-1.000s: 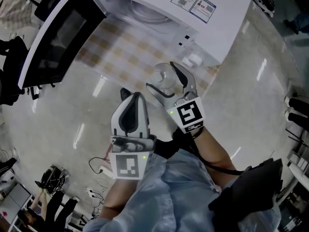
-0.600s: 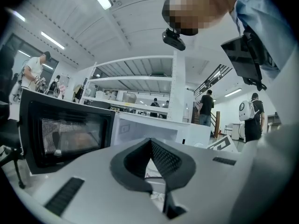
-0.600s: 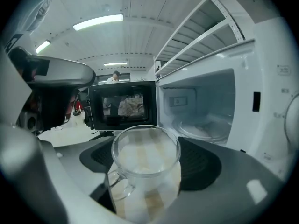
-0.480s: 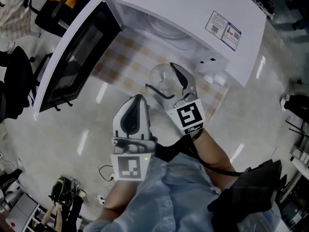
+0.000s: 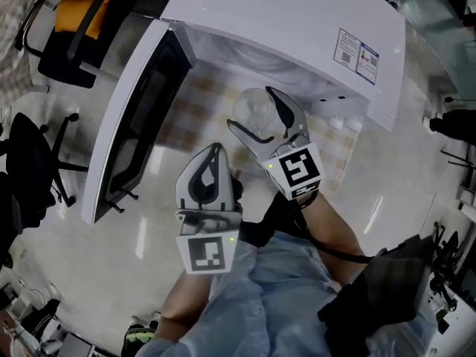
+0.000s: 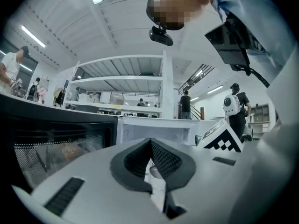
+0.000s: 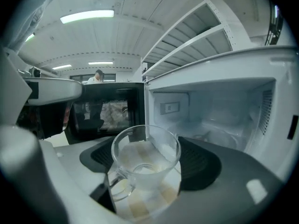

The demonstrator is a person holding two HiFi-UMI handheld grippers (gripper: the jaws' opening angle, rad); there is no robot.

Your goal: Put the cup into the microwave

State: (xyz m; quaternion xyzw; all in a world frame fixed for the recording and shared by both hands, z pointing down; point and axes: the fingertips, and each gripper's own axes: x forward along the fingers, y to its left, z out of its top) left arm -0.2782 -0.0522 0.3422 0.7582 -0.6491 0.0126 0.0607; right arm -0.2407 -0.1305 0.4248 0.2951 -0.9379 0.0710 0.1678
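Clear glass, with a loop handle on its side, the cup (image 7: 145,169) sits upright between the two dark padded jaws of the right tongs (image 7: 147,164). The jaws stand well apart and press on the cup's opposite sides. In the right gripper view the handle points down and to the left.

From the head view the cup (image 5: 255,112) hangs in the air just in front of the open mouth of the white microwave (image 5: 282,21), not yet inside. It is over the beige-and-white checked cloth (image 5: 195,103) that lies under the oven. The microwave's dark-windowed door (image 5: 132,129) is swung wide to the left. Its pale cavity (image 7: 224,111) is lit.

The left tongs (image 5: 213,155) hover beside and a little behind the right. Their jaws are drawn together, with nothing between them.
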